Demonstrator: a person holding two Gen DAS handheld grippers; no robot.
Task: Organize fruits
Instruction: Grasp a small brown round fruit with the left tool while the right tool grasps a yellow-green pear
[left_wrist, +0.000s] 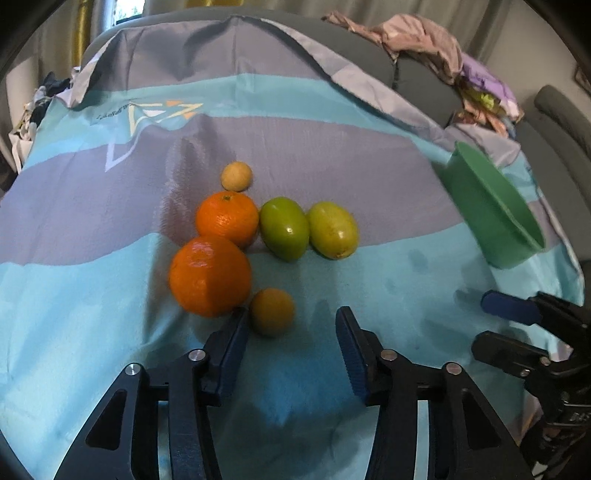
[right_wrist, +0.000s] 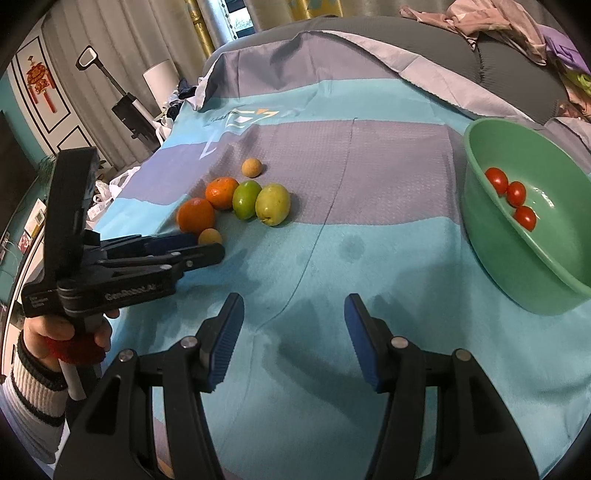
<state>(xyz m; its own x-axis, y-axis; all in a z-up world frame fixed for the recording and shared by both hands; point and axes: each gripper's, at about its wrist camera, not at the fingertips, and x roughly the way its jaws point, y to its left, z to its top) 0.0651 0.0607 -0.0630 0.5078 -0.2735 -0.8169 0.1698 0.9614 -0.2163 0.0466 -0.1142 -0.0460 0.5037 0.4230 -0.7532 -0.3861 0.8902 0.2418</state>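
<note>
Left gripper (left_wrist: 291, 325) wide open, empty, low over the cloth; its left finger (left_wrist: 236, 332) sits close by the big orange and the small tan fruit, nothing clamped. Right gripper (right_wrist: 293, 314) also spread wide, empty, over bare cloth, well apart from the fruit cluster.

Surroundings, big to small: striped blue and grey cloth (left_wrist: 369, 295) covers the whole work surface, damp-looking dark spots near the middle. Grey sofa (left_wrist: 417, 81) behind it with a heap of crumpled clothes (left_wrist: 424, 40) on top. Green bowl (right_wrist: 517, 258) on the right edge of the cloth, tilted toward the camera in the right wrist view, three cherry tomatoes (right_wrist: 515, 194) inside, touching each other.

Fruit cluster sits mid-cloth, left of centre, far from the bowl:
- Big orange (left_wrist: 209, 276), nearest the left gripper, glossy, touching the second orange.
- Second orange (left_wrist: 227, 218), slightly smaller, stem scar up, just behind the first.
- Green fruit (left_wrist: 284, 229), oval, shiny, touching the second orange.
- Yellow-green fruit (left_wrist: 333, 229), oval, paler, pressed against the green one on its right.
- Small tan fruit (left_wrist: 272, 311), round, dull, between the left gripper's fingers but closer to the left one, just beside the big orange.
- Smallest pale fruit (left_wrist: 236, 176), round, farthest back, just behind the second orange.

Nothing sits between the open left fingers and the small tan fruit; the big orange crowds the left finger's side.
</note>
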